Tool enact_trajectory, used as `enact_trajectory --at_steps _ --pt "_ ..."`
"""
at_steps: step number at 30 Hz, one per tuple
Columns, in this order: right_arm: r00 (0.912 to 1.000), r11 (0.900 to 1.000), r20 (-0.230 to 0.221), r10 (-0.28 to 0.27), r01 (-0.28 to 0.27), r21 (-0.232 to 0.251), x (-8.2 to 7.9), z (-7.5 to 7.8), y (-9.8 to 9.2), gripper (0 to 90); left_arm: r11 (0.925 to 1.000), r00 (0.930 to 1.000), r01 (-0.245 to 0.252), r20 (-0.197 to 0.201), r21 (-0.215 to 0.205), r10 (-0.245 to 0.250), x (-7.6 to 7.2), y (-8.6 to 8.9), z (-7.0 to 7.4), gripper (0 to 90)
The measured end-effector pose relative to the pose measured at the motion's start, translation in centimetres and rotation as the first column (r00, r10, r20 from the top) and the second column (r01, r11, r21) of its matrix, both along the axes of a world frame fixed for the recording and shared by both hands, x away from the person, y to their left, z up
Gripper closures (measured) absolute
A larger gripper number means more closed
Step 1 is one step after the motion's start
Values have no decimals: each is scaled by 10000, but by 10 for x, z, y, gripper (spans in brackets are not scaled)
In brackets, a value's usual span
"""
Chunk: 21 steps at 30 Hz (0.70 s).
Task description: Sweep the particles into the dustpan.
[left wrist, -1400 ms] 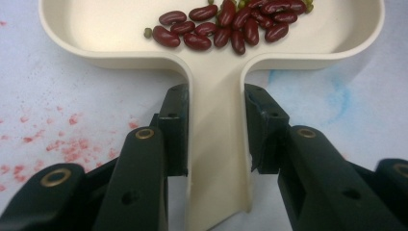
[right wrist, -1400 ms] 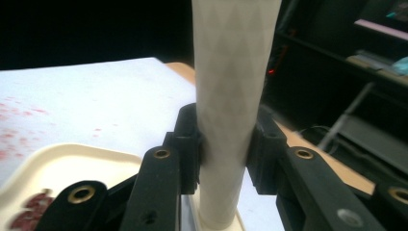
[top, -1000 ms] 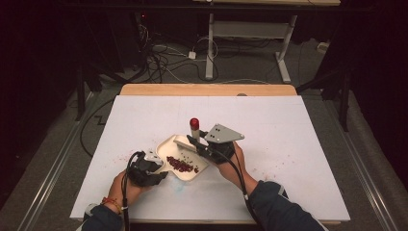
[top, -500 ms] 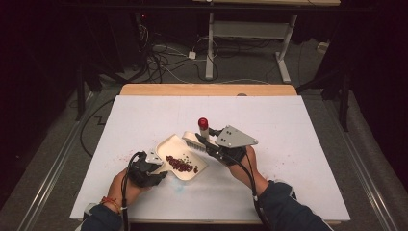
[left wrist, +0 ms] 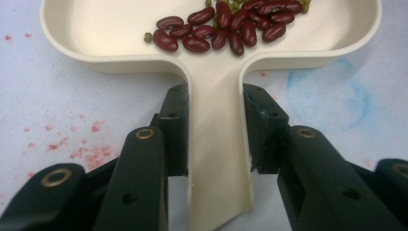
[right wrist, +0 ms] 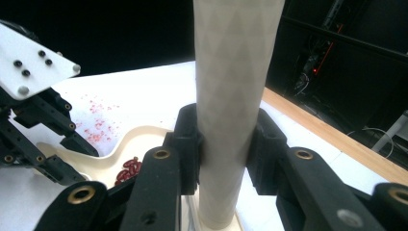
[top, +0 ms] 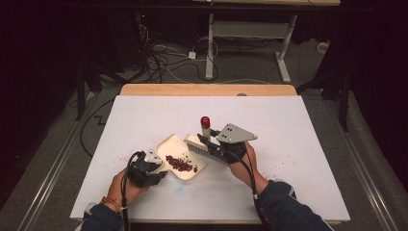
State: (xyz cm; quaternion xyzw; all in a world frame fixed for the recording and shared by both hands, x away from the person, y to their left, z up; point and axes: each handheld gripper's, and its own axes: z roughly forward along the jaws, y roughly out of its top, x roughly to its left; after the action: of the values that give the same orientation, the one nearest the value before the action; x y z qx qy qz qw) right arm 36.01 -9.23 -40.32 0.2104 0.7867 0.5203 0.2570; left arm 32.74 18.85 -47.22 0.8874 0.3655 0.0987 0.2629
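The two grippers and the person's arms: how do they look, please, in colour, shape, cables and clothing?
Both grippers have black jaws with brass-coloured rivets. The right gripper carries a grey three-cornered plate with dark screws on top; the left gripper has a smaller grey piece. A black cable trails from each along the forearm. The right arm wears a dark blue sleeve; the left wrist has an orange-red band.

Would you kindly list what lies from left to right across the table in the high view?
Left gripper → cream plastic dustpan holding dark red kidney beans → white-bristled hand brush with red-capped handle → right gripper.
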Motion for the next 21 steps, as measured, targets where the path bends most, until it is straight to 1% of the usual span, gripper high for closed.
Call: enact_trajectory --at_steps 2,3,5,7,8,11,12,13,16,19,20,21 --pt "10000 10000 22 21 -21 -20 0 1 -1 699 9999 9999 -78 -113 -106 77 0 2 3 639" --pt "10000 10000 -38 33 -33 -47 0 1 0 699 9999 9998 -94 -166 -128 92 -1 3 5 639" --pt "9999 10000 -96 37 -38 -61 0 0 1 699 9997 9997 -134 -206 -179 131 -3 5 7 639" --pt "9999 9999 -137 105 -105 -24 -1 0 2 699 9998 9997 -118 -219 -141 115 -5 7 8 639" --pt "9998 9998 -59 167 -167 -63 -1 0 2 699 9998 9997 -113 -212 -177 109 -7 8 8 639" --pt "9997 9998 -109 204 -204 -6 -2 1 3 699 9997 9996 -161 -231 -184 156 -10 12 7 639" --pt "9998 9998 -99 182 -182 36 -3 1 4 699 9995 9995 -212 -233 -218 207 -11 13 6 639" --pt "9998 9998 -40 208 -208 -21 -2 1 4 699 9994 9994 -265 -219 -220 260 -13 14 5 639" --pt "9998 9998 -116 166 -165 128 -2 0 5 699 9980 9987 -484 -203 -407 477 -16 16 1 639" --pt "9998 9995 78 169 -171 260 -4 -2 11 699 9962 9975 -690 -176 -527 682 -17 14 -2 638" --pt "9998 9994 92 195 -198 288 -4 -3 13 699 9960 9972 -733 -162 -506 726 -19 12 -2 638" --pt "9998 9993 69 199 -201 308 -5 -4 16 699 9948 9964 -848 -123 -569 843 -20 10 -3 639"
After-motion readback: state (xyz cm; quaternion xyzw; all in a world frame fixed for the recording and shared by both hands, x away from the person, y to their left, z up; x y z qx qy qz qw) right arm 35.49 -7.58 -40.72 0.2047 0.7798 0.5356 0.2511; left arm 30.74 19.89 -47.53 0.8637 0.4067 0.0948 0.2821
